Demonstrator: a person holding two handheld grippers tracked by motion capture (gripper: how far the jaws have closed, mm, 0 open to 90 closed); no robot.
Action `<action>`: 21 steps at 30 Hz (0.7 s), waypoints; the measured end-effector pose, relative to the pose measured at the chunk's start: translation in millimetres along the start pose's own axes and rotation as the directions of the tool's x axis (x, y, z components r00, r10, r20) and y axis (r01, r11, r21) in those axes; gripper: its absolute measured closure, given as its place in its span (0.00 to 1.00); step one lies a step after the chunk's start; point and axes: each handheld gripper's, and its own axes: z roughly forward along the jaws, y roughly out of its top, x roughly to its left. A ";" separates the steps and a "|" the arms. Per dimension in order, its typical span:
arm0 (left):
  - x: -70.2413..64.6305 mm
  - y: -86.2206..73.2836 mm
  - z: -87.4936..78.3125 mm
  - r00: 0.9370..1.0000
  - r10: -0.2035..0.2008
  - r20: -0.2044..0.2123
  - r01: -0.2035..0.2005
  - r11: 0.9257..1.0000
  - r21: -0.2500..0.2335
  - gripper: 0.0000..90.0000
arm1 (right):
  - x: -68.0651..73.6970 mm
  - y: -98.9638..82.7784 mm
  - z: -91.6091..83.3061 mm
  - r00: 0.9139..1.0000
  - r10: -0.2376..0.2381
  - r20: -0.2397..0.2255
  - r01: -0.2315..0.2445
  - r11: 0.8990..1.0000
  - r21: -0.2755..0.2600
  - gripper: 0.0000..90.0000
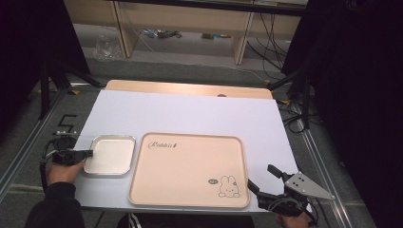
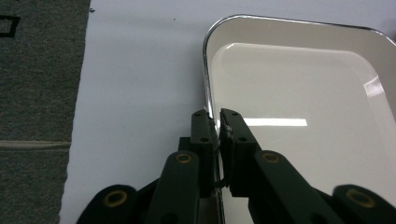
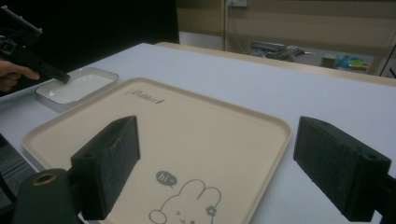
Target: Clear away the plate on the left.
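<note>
Left hand-held gripper point(image 2: 215, 122) has its jaws pinched on the near left rim of the small white rectangular metal-edged dish point(image 2: 299, 84), which sits on the white-covered desk point(image 2: 140, 84) straight ahead of it. Right hand-held gripper point(image 3: 215, 158) hangs spread and empty over the beige plastic rabbit-print tray point(image 3: 196, 126). Judgement: keep the thin-rim pinch square, and lift level to avoid tipping.
</note>
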 end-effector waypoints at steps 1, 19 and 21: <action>0.0 0.0 0.0 1.000 0.000 0.000 0.000 1.000 0.000 0.95 | 0.0 0.0 0.0 1.000 0.000 0.000 0.000 1.000 0.000 0.17; 3.3 1.5 -15.9 0.995 -0.093 0.048 0.099 0.982 -0.158 0.98 | -0.5 0.2 -1.0 1.000 0.004 -0.006 -0.004 1.000 -0.001 0.17; 3.5 1.5 -16.5 0.994 -0.091 0.061 0.100 0.982 -0.159 0.98 | -0.4 -0.1 -0.3 1.000 0.001 -0.001 -0.001 1.000 -0.002 0.17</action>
